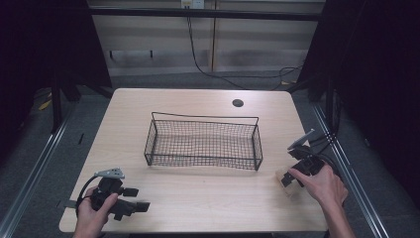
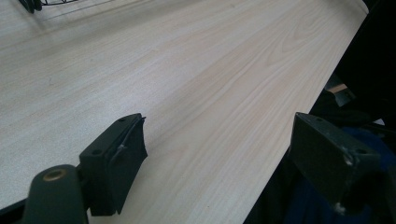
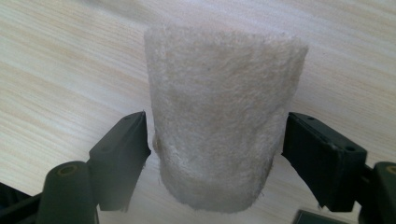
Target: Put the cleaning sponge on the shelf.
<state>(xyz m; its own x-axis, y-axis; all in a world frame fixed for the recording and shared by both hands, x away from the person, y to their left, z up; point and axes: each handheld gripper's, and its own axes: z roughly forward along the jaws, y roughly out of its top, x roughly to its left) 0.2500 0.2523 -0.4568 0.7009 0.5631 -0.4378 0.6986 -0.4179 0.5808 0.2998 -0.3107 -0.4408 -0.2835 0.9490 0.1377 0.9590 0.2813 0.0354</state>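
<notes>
wire basket (image 1: 203,144) on table (image 1: 198,198)

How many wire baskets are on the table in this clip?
1. The black wire basket stands at the middle of the table, between the left tool near the front left corner and the right tool near the right edge. Nothing looks stacked or hidden.

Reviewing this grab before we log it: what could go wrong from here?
1. The fuzzy roll sits between the right gripper jaws near its lower end; soft pile may slip or tilt when lifted.
2. It sits near the table right edge; a nudge could push it off.
3. The wire basket rim could snag it.
</notes>
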